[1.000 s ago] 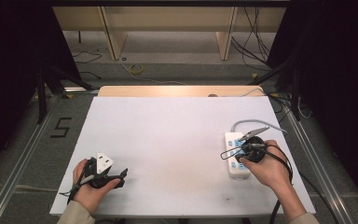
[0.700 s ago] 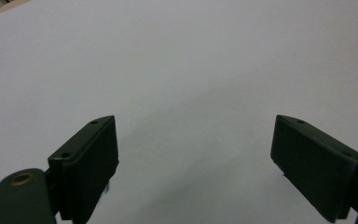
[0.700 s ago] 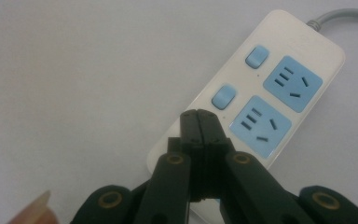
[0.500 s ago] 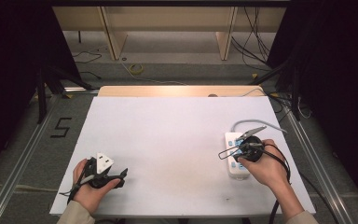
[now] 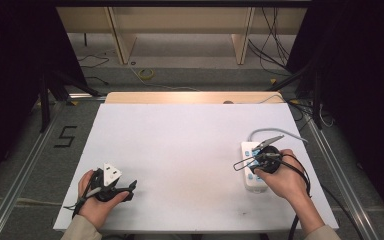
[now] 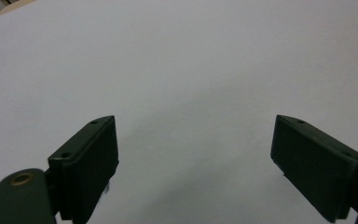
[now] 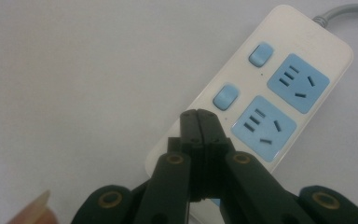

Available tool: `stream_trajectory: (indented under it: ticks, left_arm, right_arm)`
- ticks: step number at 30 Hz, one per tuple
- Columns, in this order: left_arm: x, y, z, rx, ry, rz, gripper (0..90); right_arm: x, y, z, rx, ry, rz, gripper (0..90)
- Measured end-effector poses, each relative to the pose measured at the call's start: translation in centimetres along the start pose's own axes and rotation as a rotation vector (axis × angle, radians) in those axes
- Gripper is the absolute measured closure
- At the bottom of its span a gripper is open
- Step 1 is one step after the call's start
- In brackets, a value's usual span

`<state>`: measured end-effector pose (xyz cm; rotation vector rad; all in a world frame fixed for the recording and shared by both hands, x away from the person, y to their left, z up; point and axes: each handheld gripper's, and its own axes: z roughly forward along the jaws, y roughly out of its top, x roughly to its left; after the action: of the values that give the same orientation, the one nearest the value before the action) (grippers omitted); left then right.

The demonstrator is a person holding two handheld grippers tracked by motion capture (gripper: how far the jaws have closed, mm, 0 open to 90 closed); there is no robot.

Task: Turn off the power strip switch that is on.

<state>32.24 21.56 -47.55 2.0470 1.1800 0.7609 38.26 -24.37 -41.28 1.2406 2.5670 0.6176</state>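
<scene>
Right gripper point(image 7: 199, 114) fingers pressed together, tips over a white plastic power strip with pale blue sockets point(image 7: 279, 88), left gripper point(image 6: 193, 154) fingers spread wide above the bare white table point(image 6: 191, 60)

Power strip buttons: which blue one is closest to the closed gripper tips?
The lower blue button, just beyond the right gripper; the other button sits farther up the power strip.

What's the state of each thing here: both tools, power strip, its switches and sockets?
Left tool: jaws wide open, nothing between them, over bare table.
Right tool: jaws shut, empty, tips above the power strip.
Power strip: lying flat on the table, grey cable leading off.
Sockets: both visible ones empty.
Switches: position cannot be told.
</scene>
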Motion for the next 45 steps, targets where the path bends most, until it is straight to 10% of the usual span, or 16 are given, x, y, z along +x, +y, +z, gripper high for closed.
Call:
stream_trajectory:
  ticks: [45]
  left_arm:
    - [0.0, 0.1, 0.1, 0.001, -0.002, 0.003, 14.4]
  right_arm:
    - [0.0, -0.3, 1.6, 0.039, 0.013, 0.001, 90.0]
